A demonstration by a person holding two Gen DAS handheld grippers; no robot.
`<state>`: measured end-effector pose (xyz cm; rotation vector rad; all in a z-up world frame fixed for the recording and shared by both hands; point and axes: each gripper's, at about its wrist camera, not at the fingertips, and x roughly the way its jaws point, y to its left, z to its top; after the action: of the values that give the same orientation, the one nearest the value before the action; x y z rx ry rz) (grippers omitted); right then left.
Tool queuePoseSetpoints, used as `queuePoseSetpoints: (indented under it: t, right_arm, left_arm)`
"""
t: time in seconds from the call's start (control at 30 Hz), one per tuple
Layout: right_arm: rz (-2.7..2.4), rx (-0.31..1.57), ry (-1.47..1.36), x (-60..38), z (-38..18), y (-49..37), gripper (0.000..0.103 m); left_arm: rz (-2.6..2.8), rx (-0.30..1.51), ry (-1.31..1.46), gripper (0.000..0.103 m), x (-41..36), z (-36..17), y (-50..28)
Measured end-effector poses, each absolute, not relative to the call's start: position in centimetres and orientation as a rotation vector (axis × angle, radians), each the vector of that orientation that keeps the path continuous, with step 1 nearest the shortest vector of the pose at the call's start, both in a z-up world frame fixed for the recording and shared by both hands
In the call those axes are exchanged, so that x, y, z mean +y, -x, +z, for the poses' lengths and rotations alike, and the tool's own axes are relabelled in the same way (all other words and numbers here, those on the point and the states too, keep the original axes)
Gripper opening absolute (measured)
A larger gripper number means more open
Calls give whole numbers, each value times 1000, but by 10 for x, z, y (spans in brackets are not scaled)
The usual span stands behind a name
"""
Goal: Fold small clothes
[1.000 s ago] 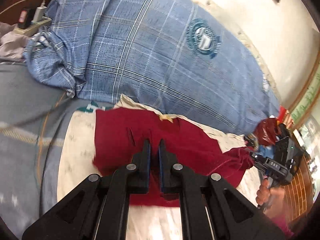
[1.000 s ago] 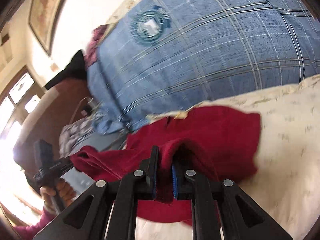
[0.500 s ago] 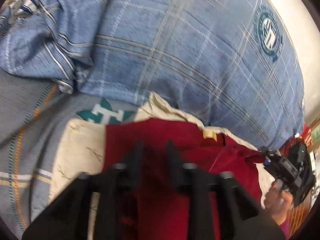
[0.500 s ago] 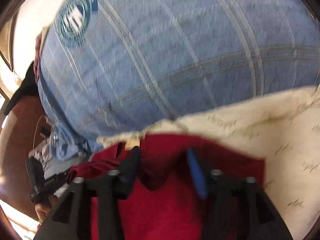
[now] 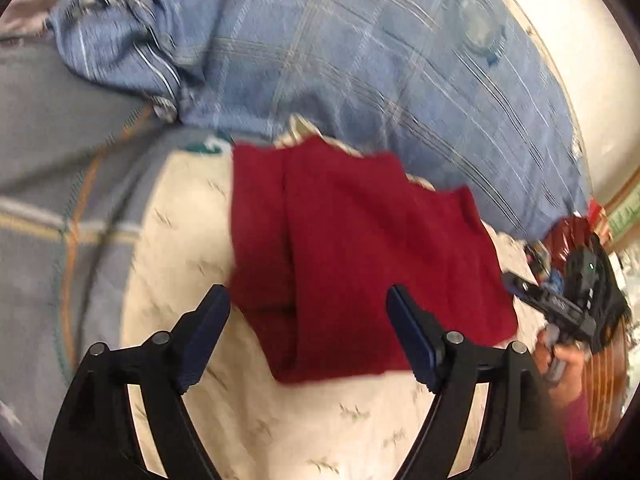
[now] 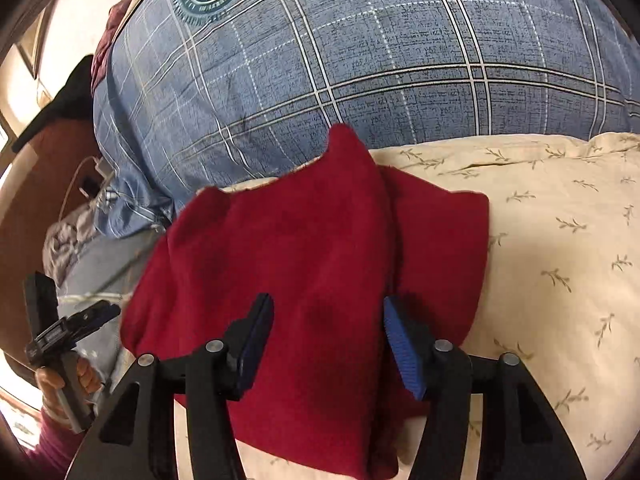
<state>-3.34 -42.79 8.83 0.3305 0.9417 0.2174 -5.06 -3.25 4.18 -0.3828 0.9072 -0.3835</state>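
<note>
The red garment [image 5: 360, 248] lies folded on the cream pillow [image 5: 192, 216]. My left fingers [image 5: 208, 320] are spreading, my right fingers [image 6: 256, 332] narrowing, neither gripping; I should lift clear without dragging the fold.

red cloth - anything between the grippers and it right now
Nothing visible. The red cloth lies folded on the cream sheet; the left gripper, jaws opening, and right gripper, jaws closing slightly, hover directly over it.

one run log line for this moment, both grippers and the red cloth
left gripper: opening, empty | right gripper: closing, empty | red cloth: folded on cream sheet
</note>
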Motion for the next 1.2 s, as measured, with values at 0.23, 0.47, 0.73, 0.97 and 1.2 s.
queuePoseSetpoints:
  t: [0.23,0.47,0.73,0.97,1.2]
  right_arm:
    - [203,940,-329,-427,76,37,10]
    - [180,851,-150,-418,118,50,4]
    - [81,928,-164,-426,97,41,18]
    - [133,848,-107,-396,127,8,32]
    - [-27,945,-162,-405,69,-72,27]
  left_arm:
    - [-456,963,306,26,-56,31,52]
    - [-413,980,217,5,-44,29,71]
    - [-384,987,229,7,-40,33,76]
    - [-295,870,252,50,-38,56,64]
    - [-221,902,171,52,-57,27,41]
